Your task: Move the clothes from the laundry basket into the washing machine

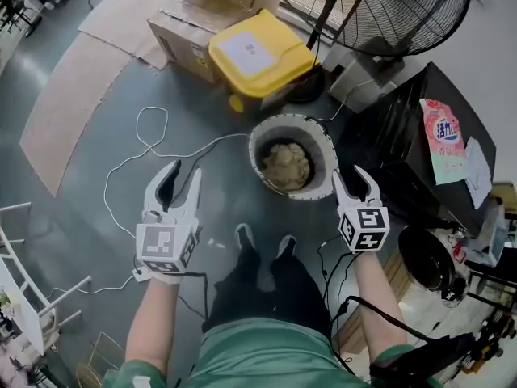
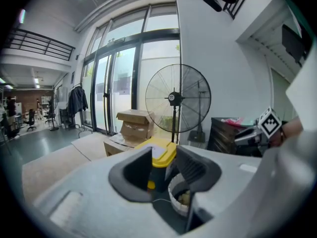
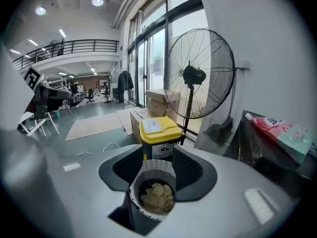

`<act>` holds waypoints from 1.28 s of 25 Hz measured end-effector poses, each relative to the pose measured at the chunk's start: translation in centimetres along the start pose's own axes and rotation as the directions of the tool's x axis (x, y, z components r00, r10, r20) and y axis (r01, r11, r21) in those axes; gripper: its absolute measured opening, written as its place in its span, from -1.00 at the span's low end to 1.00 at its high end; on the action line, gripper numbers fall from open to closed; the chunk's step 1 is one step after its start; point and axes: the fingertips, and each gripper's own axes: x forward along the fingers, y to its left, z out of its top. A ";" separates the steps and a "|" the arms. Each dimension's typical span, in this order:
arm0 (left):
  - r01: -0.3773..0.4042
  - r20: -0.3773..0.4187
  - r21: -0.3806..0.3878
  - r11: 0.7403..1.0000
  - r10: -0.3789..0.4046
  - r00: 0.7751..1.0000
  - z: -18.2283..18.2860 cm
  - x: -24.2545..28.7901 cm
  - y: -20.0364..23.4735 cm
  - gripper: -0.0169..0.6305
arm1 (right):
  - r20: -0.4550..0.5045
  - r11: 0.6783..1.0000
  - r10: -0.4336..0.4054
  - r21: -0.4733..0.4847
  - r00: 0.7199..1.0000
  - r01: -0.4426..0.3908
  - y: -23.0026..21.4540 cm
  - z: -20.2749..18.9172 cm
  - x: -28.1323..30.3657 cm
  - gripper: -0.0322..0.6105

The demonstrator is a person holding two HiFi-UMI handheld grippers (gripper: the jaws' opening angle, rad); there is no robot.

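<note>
No wording can be read for certain. The pink packet (image 1: 441,140) on the black cabinet (image 1: 401,148) bears large blue characters, too small to make out. The yellow bin (image 1: 275,69) has a white label (image 1: 248,51) on its lid, its print illegible. The cubes on the left gripper (image 1: 186,169) and right gripper (image 1: 350,176) show black-and-white square markers, not letters.

Open-plan workshop hall, from the head view: a bare grey concrete floor (image 1: 89,225) crossed by a loose white cable (image 1: 145,148), flattened cardboard sheets (image 1: 69,111) at 10 o'clock, cardboard boxes (image 1: 190,27) at 12 o'clock and an industrial pedestal fan (image 1: 388,6) at 1 o'clock. The gripper views add floor-to-ceiling glazed doors (image 2: 116,88), a railed mezzanine (image 3: 74,47) and ceiling spotlights (image 3: 97,2).
</note>
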 end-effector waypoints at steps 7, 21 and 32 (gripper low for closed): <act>-0.048 -0.056 0.001 0.999 0.048 0.997 -4.3 3.3 0.1 -0.46 | -0.107 0.995 0.098 -0.015 0.989 -0.100 -1.2 -6.2 7.7 -0.27; -0.204 -0.113 -0.082 0.976 0.194 0.974 -11.7 11.5 1.3 -0.43 | -0.394 0.940 0.284 -0.063 0.874 -0.334 -3.8 -21.6 23.5 -0.06; -0.226 -0.132 -0.104 0.969 0.212 0.968 -19.2 17.6 5.2 -0.43 | -0.602 0.893 0.308 -0.085 0.737 -0.442 -2.2 -34.6 34.8 0.37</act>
